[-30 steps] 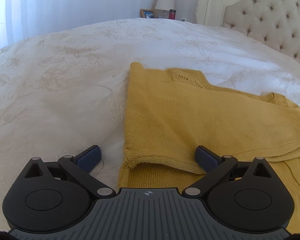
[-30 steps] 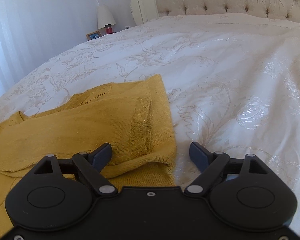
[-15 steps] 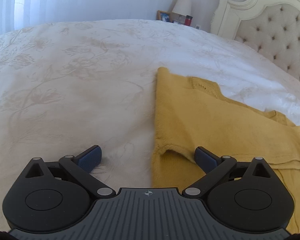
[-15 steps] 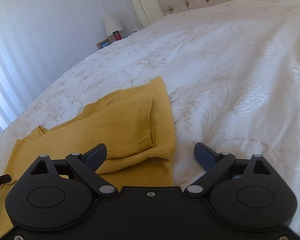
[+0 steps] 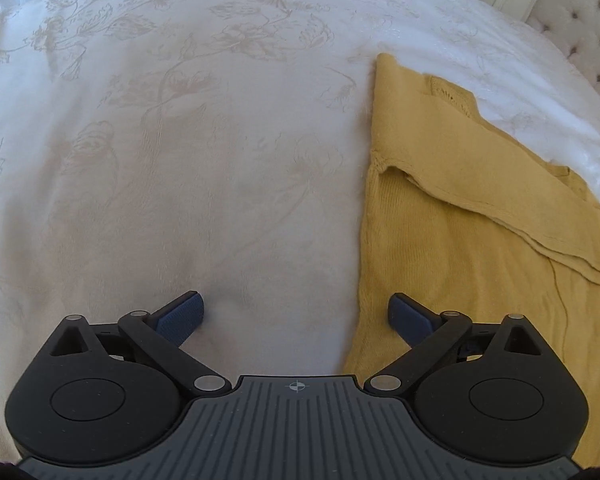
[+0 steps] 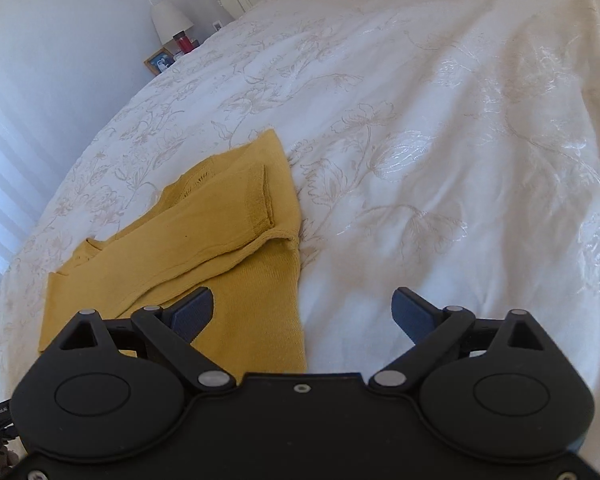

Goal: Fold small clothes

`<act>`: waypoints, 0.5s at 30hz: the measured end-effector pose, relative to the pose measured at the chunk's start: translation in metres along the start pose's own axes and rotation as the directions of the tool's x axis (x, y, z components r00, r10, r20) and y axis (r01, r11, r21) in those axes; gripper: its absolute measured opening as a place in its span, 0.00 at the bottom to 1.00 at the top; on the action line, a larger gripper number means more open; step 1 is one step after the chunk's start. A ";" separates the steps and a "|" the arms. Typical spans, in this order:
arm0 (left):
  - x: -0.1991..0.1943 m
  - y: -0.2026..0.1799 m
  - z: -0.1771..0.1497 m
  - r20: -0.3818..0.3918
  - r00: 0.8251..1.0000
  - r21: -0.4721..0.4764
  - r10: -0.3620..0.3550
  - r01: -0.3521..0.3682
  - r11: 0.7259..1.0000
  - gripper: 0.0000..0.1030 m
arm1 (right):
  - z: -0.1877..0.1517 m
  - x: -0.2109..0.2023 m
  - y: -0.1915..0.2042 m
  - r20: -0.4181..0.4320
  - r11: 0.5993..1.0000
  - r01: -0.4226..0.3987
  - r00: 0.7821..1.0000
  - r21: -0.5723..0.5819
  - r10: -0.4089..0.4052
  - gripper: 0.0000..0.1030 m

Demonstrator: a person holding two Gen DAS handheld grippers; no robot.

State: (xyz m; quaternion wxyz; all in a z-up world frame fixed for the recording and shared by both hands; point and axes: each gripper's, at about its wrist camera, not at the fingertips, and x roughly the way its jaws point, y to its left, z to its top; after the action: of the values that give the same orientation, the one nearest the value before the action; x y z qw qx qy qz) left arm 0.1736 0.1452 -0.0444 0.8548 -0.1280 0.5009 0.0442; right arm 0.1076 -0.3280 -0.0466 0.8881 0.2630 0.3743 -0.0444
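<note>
Left wrist view: the left gripper (image 5: 296, 314) hangs with jaws wide apart and empty above the white bedspread (image 5: 160, 160), the folded yellow sweater (image 5: 460, 216) lying flat under its right finger. Right wrist view: the right gripper (image 6: 302, 310) – jaws just opening further, nothing between them – straddles the sweater's right edge, apparently clear of it.

The left claw (image 5: 296, 316) tilts steeply downward, its 2 blue pads (image 5: 180, 318) spread wide and gripping nothing. The right claw (image 6: 302, 312) (jaws just opened wider) is likewise empty.
</note>
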 end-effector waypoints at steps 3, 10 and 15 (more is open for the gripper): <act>-0.012 0.004 -0.004 -0.047 0.998 -0.037 -0.051 0.050 0.998 0.86 | -0.007 -0.021 0.005 -0.021 0.999 -0.019 1.000 -0.031 0.018 0.94; -0.036 -0.003 -0.023 -0.118 0.987 0.034 -0.109 0.114 0.993 0.84 | -0.021 -0.066 0.013 -0.088 0.987 -0.078 0.994 -0.137 0.067 0.95; -0.041 -0.013 -0.048 -0.183 0.979 0.149 -0.089 0.118 0.982 0.84 | -0.029 -0.079 0.010 -0.205 0.976 -0.079 0.978 -0.205 0.036 0.95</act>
State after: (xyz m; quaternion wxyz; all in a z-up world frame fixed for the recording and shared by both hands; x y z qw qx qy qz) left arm 0.1154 0.1223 -0.0286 0.8159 -0.0888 0.5690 -0.0519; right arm 0.0357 -0.3148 -0.0050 0.8698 0.1810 0.4564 0.0484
